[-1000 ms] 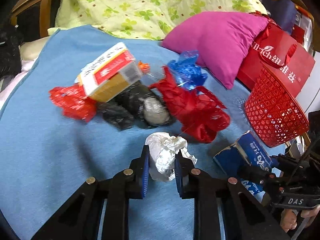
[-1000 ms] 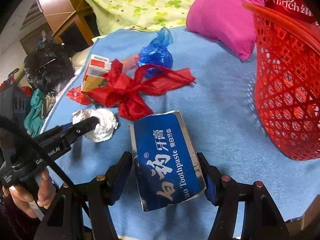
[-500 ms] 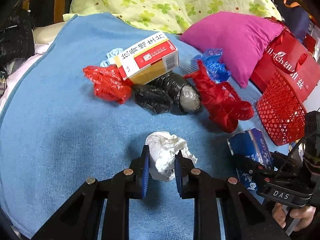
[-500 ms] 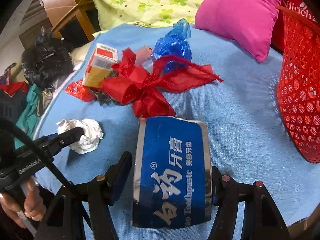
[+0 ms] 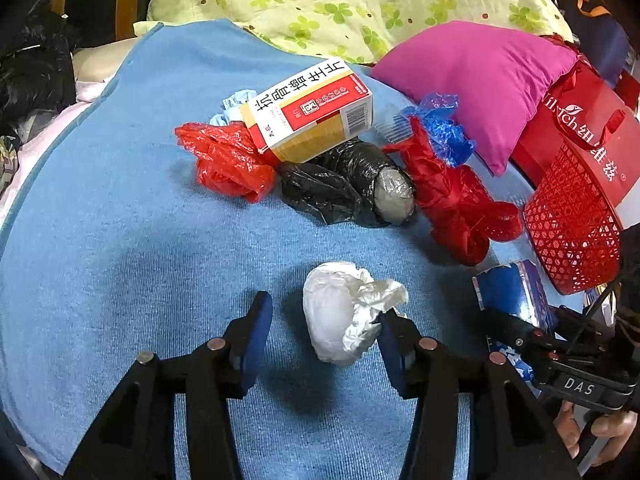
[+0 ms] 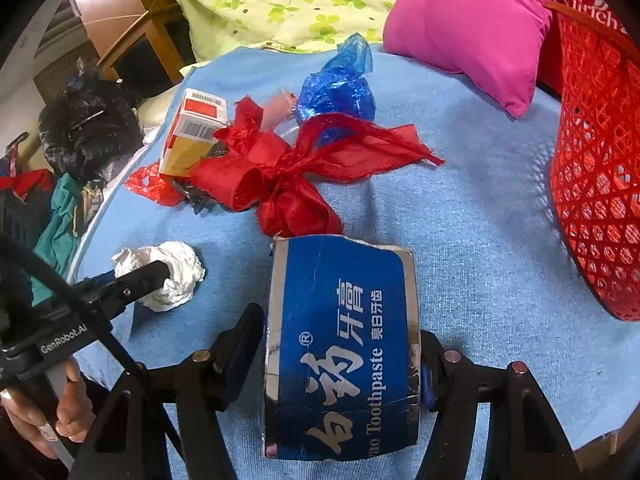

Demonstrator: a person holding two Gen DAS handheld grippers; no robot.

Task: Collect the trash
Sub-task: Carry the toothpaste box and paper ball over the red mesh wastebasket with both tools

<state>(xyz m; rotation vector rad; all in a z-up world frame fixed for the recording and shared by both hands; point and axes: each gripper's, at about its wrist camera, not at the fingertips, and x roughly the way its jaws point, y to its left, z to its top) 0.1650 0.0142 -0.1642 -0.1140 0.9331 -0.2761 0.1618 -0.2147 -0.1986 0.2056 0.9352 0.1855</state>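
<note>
We see the crumpled white tissue on the blue cloth between our left gripper's wide-spread fingers, touching only the right one. Our right gripper clasps the toothpaste box.

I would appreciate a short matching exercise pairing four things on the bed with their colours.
Things:
1. toothpaste box
2. crumpled tissue
3. mesh basket
4. pillow

Colours:
A. magenta
B. white
C. blue
D. red

Pairs: 1-C, 2-B, 3-D, 4-A
</note>
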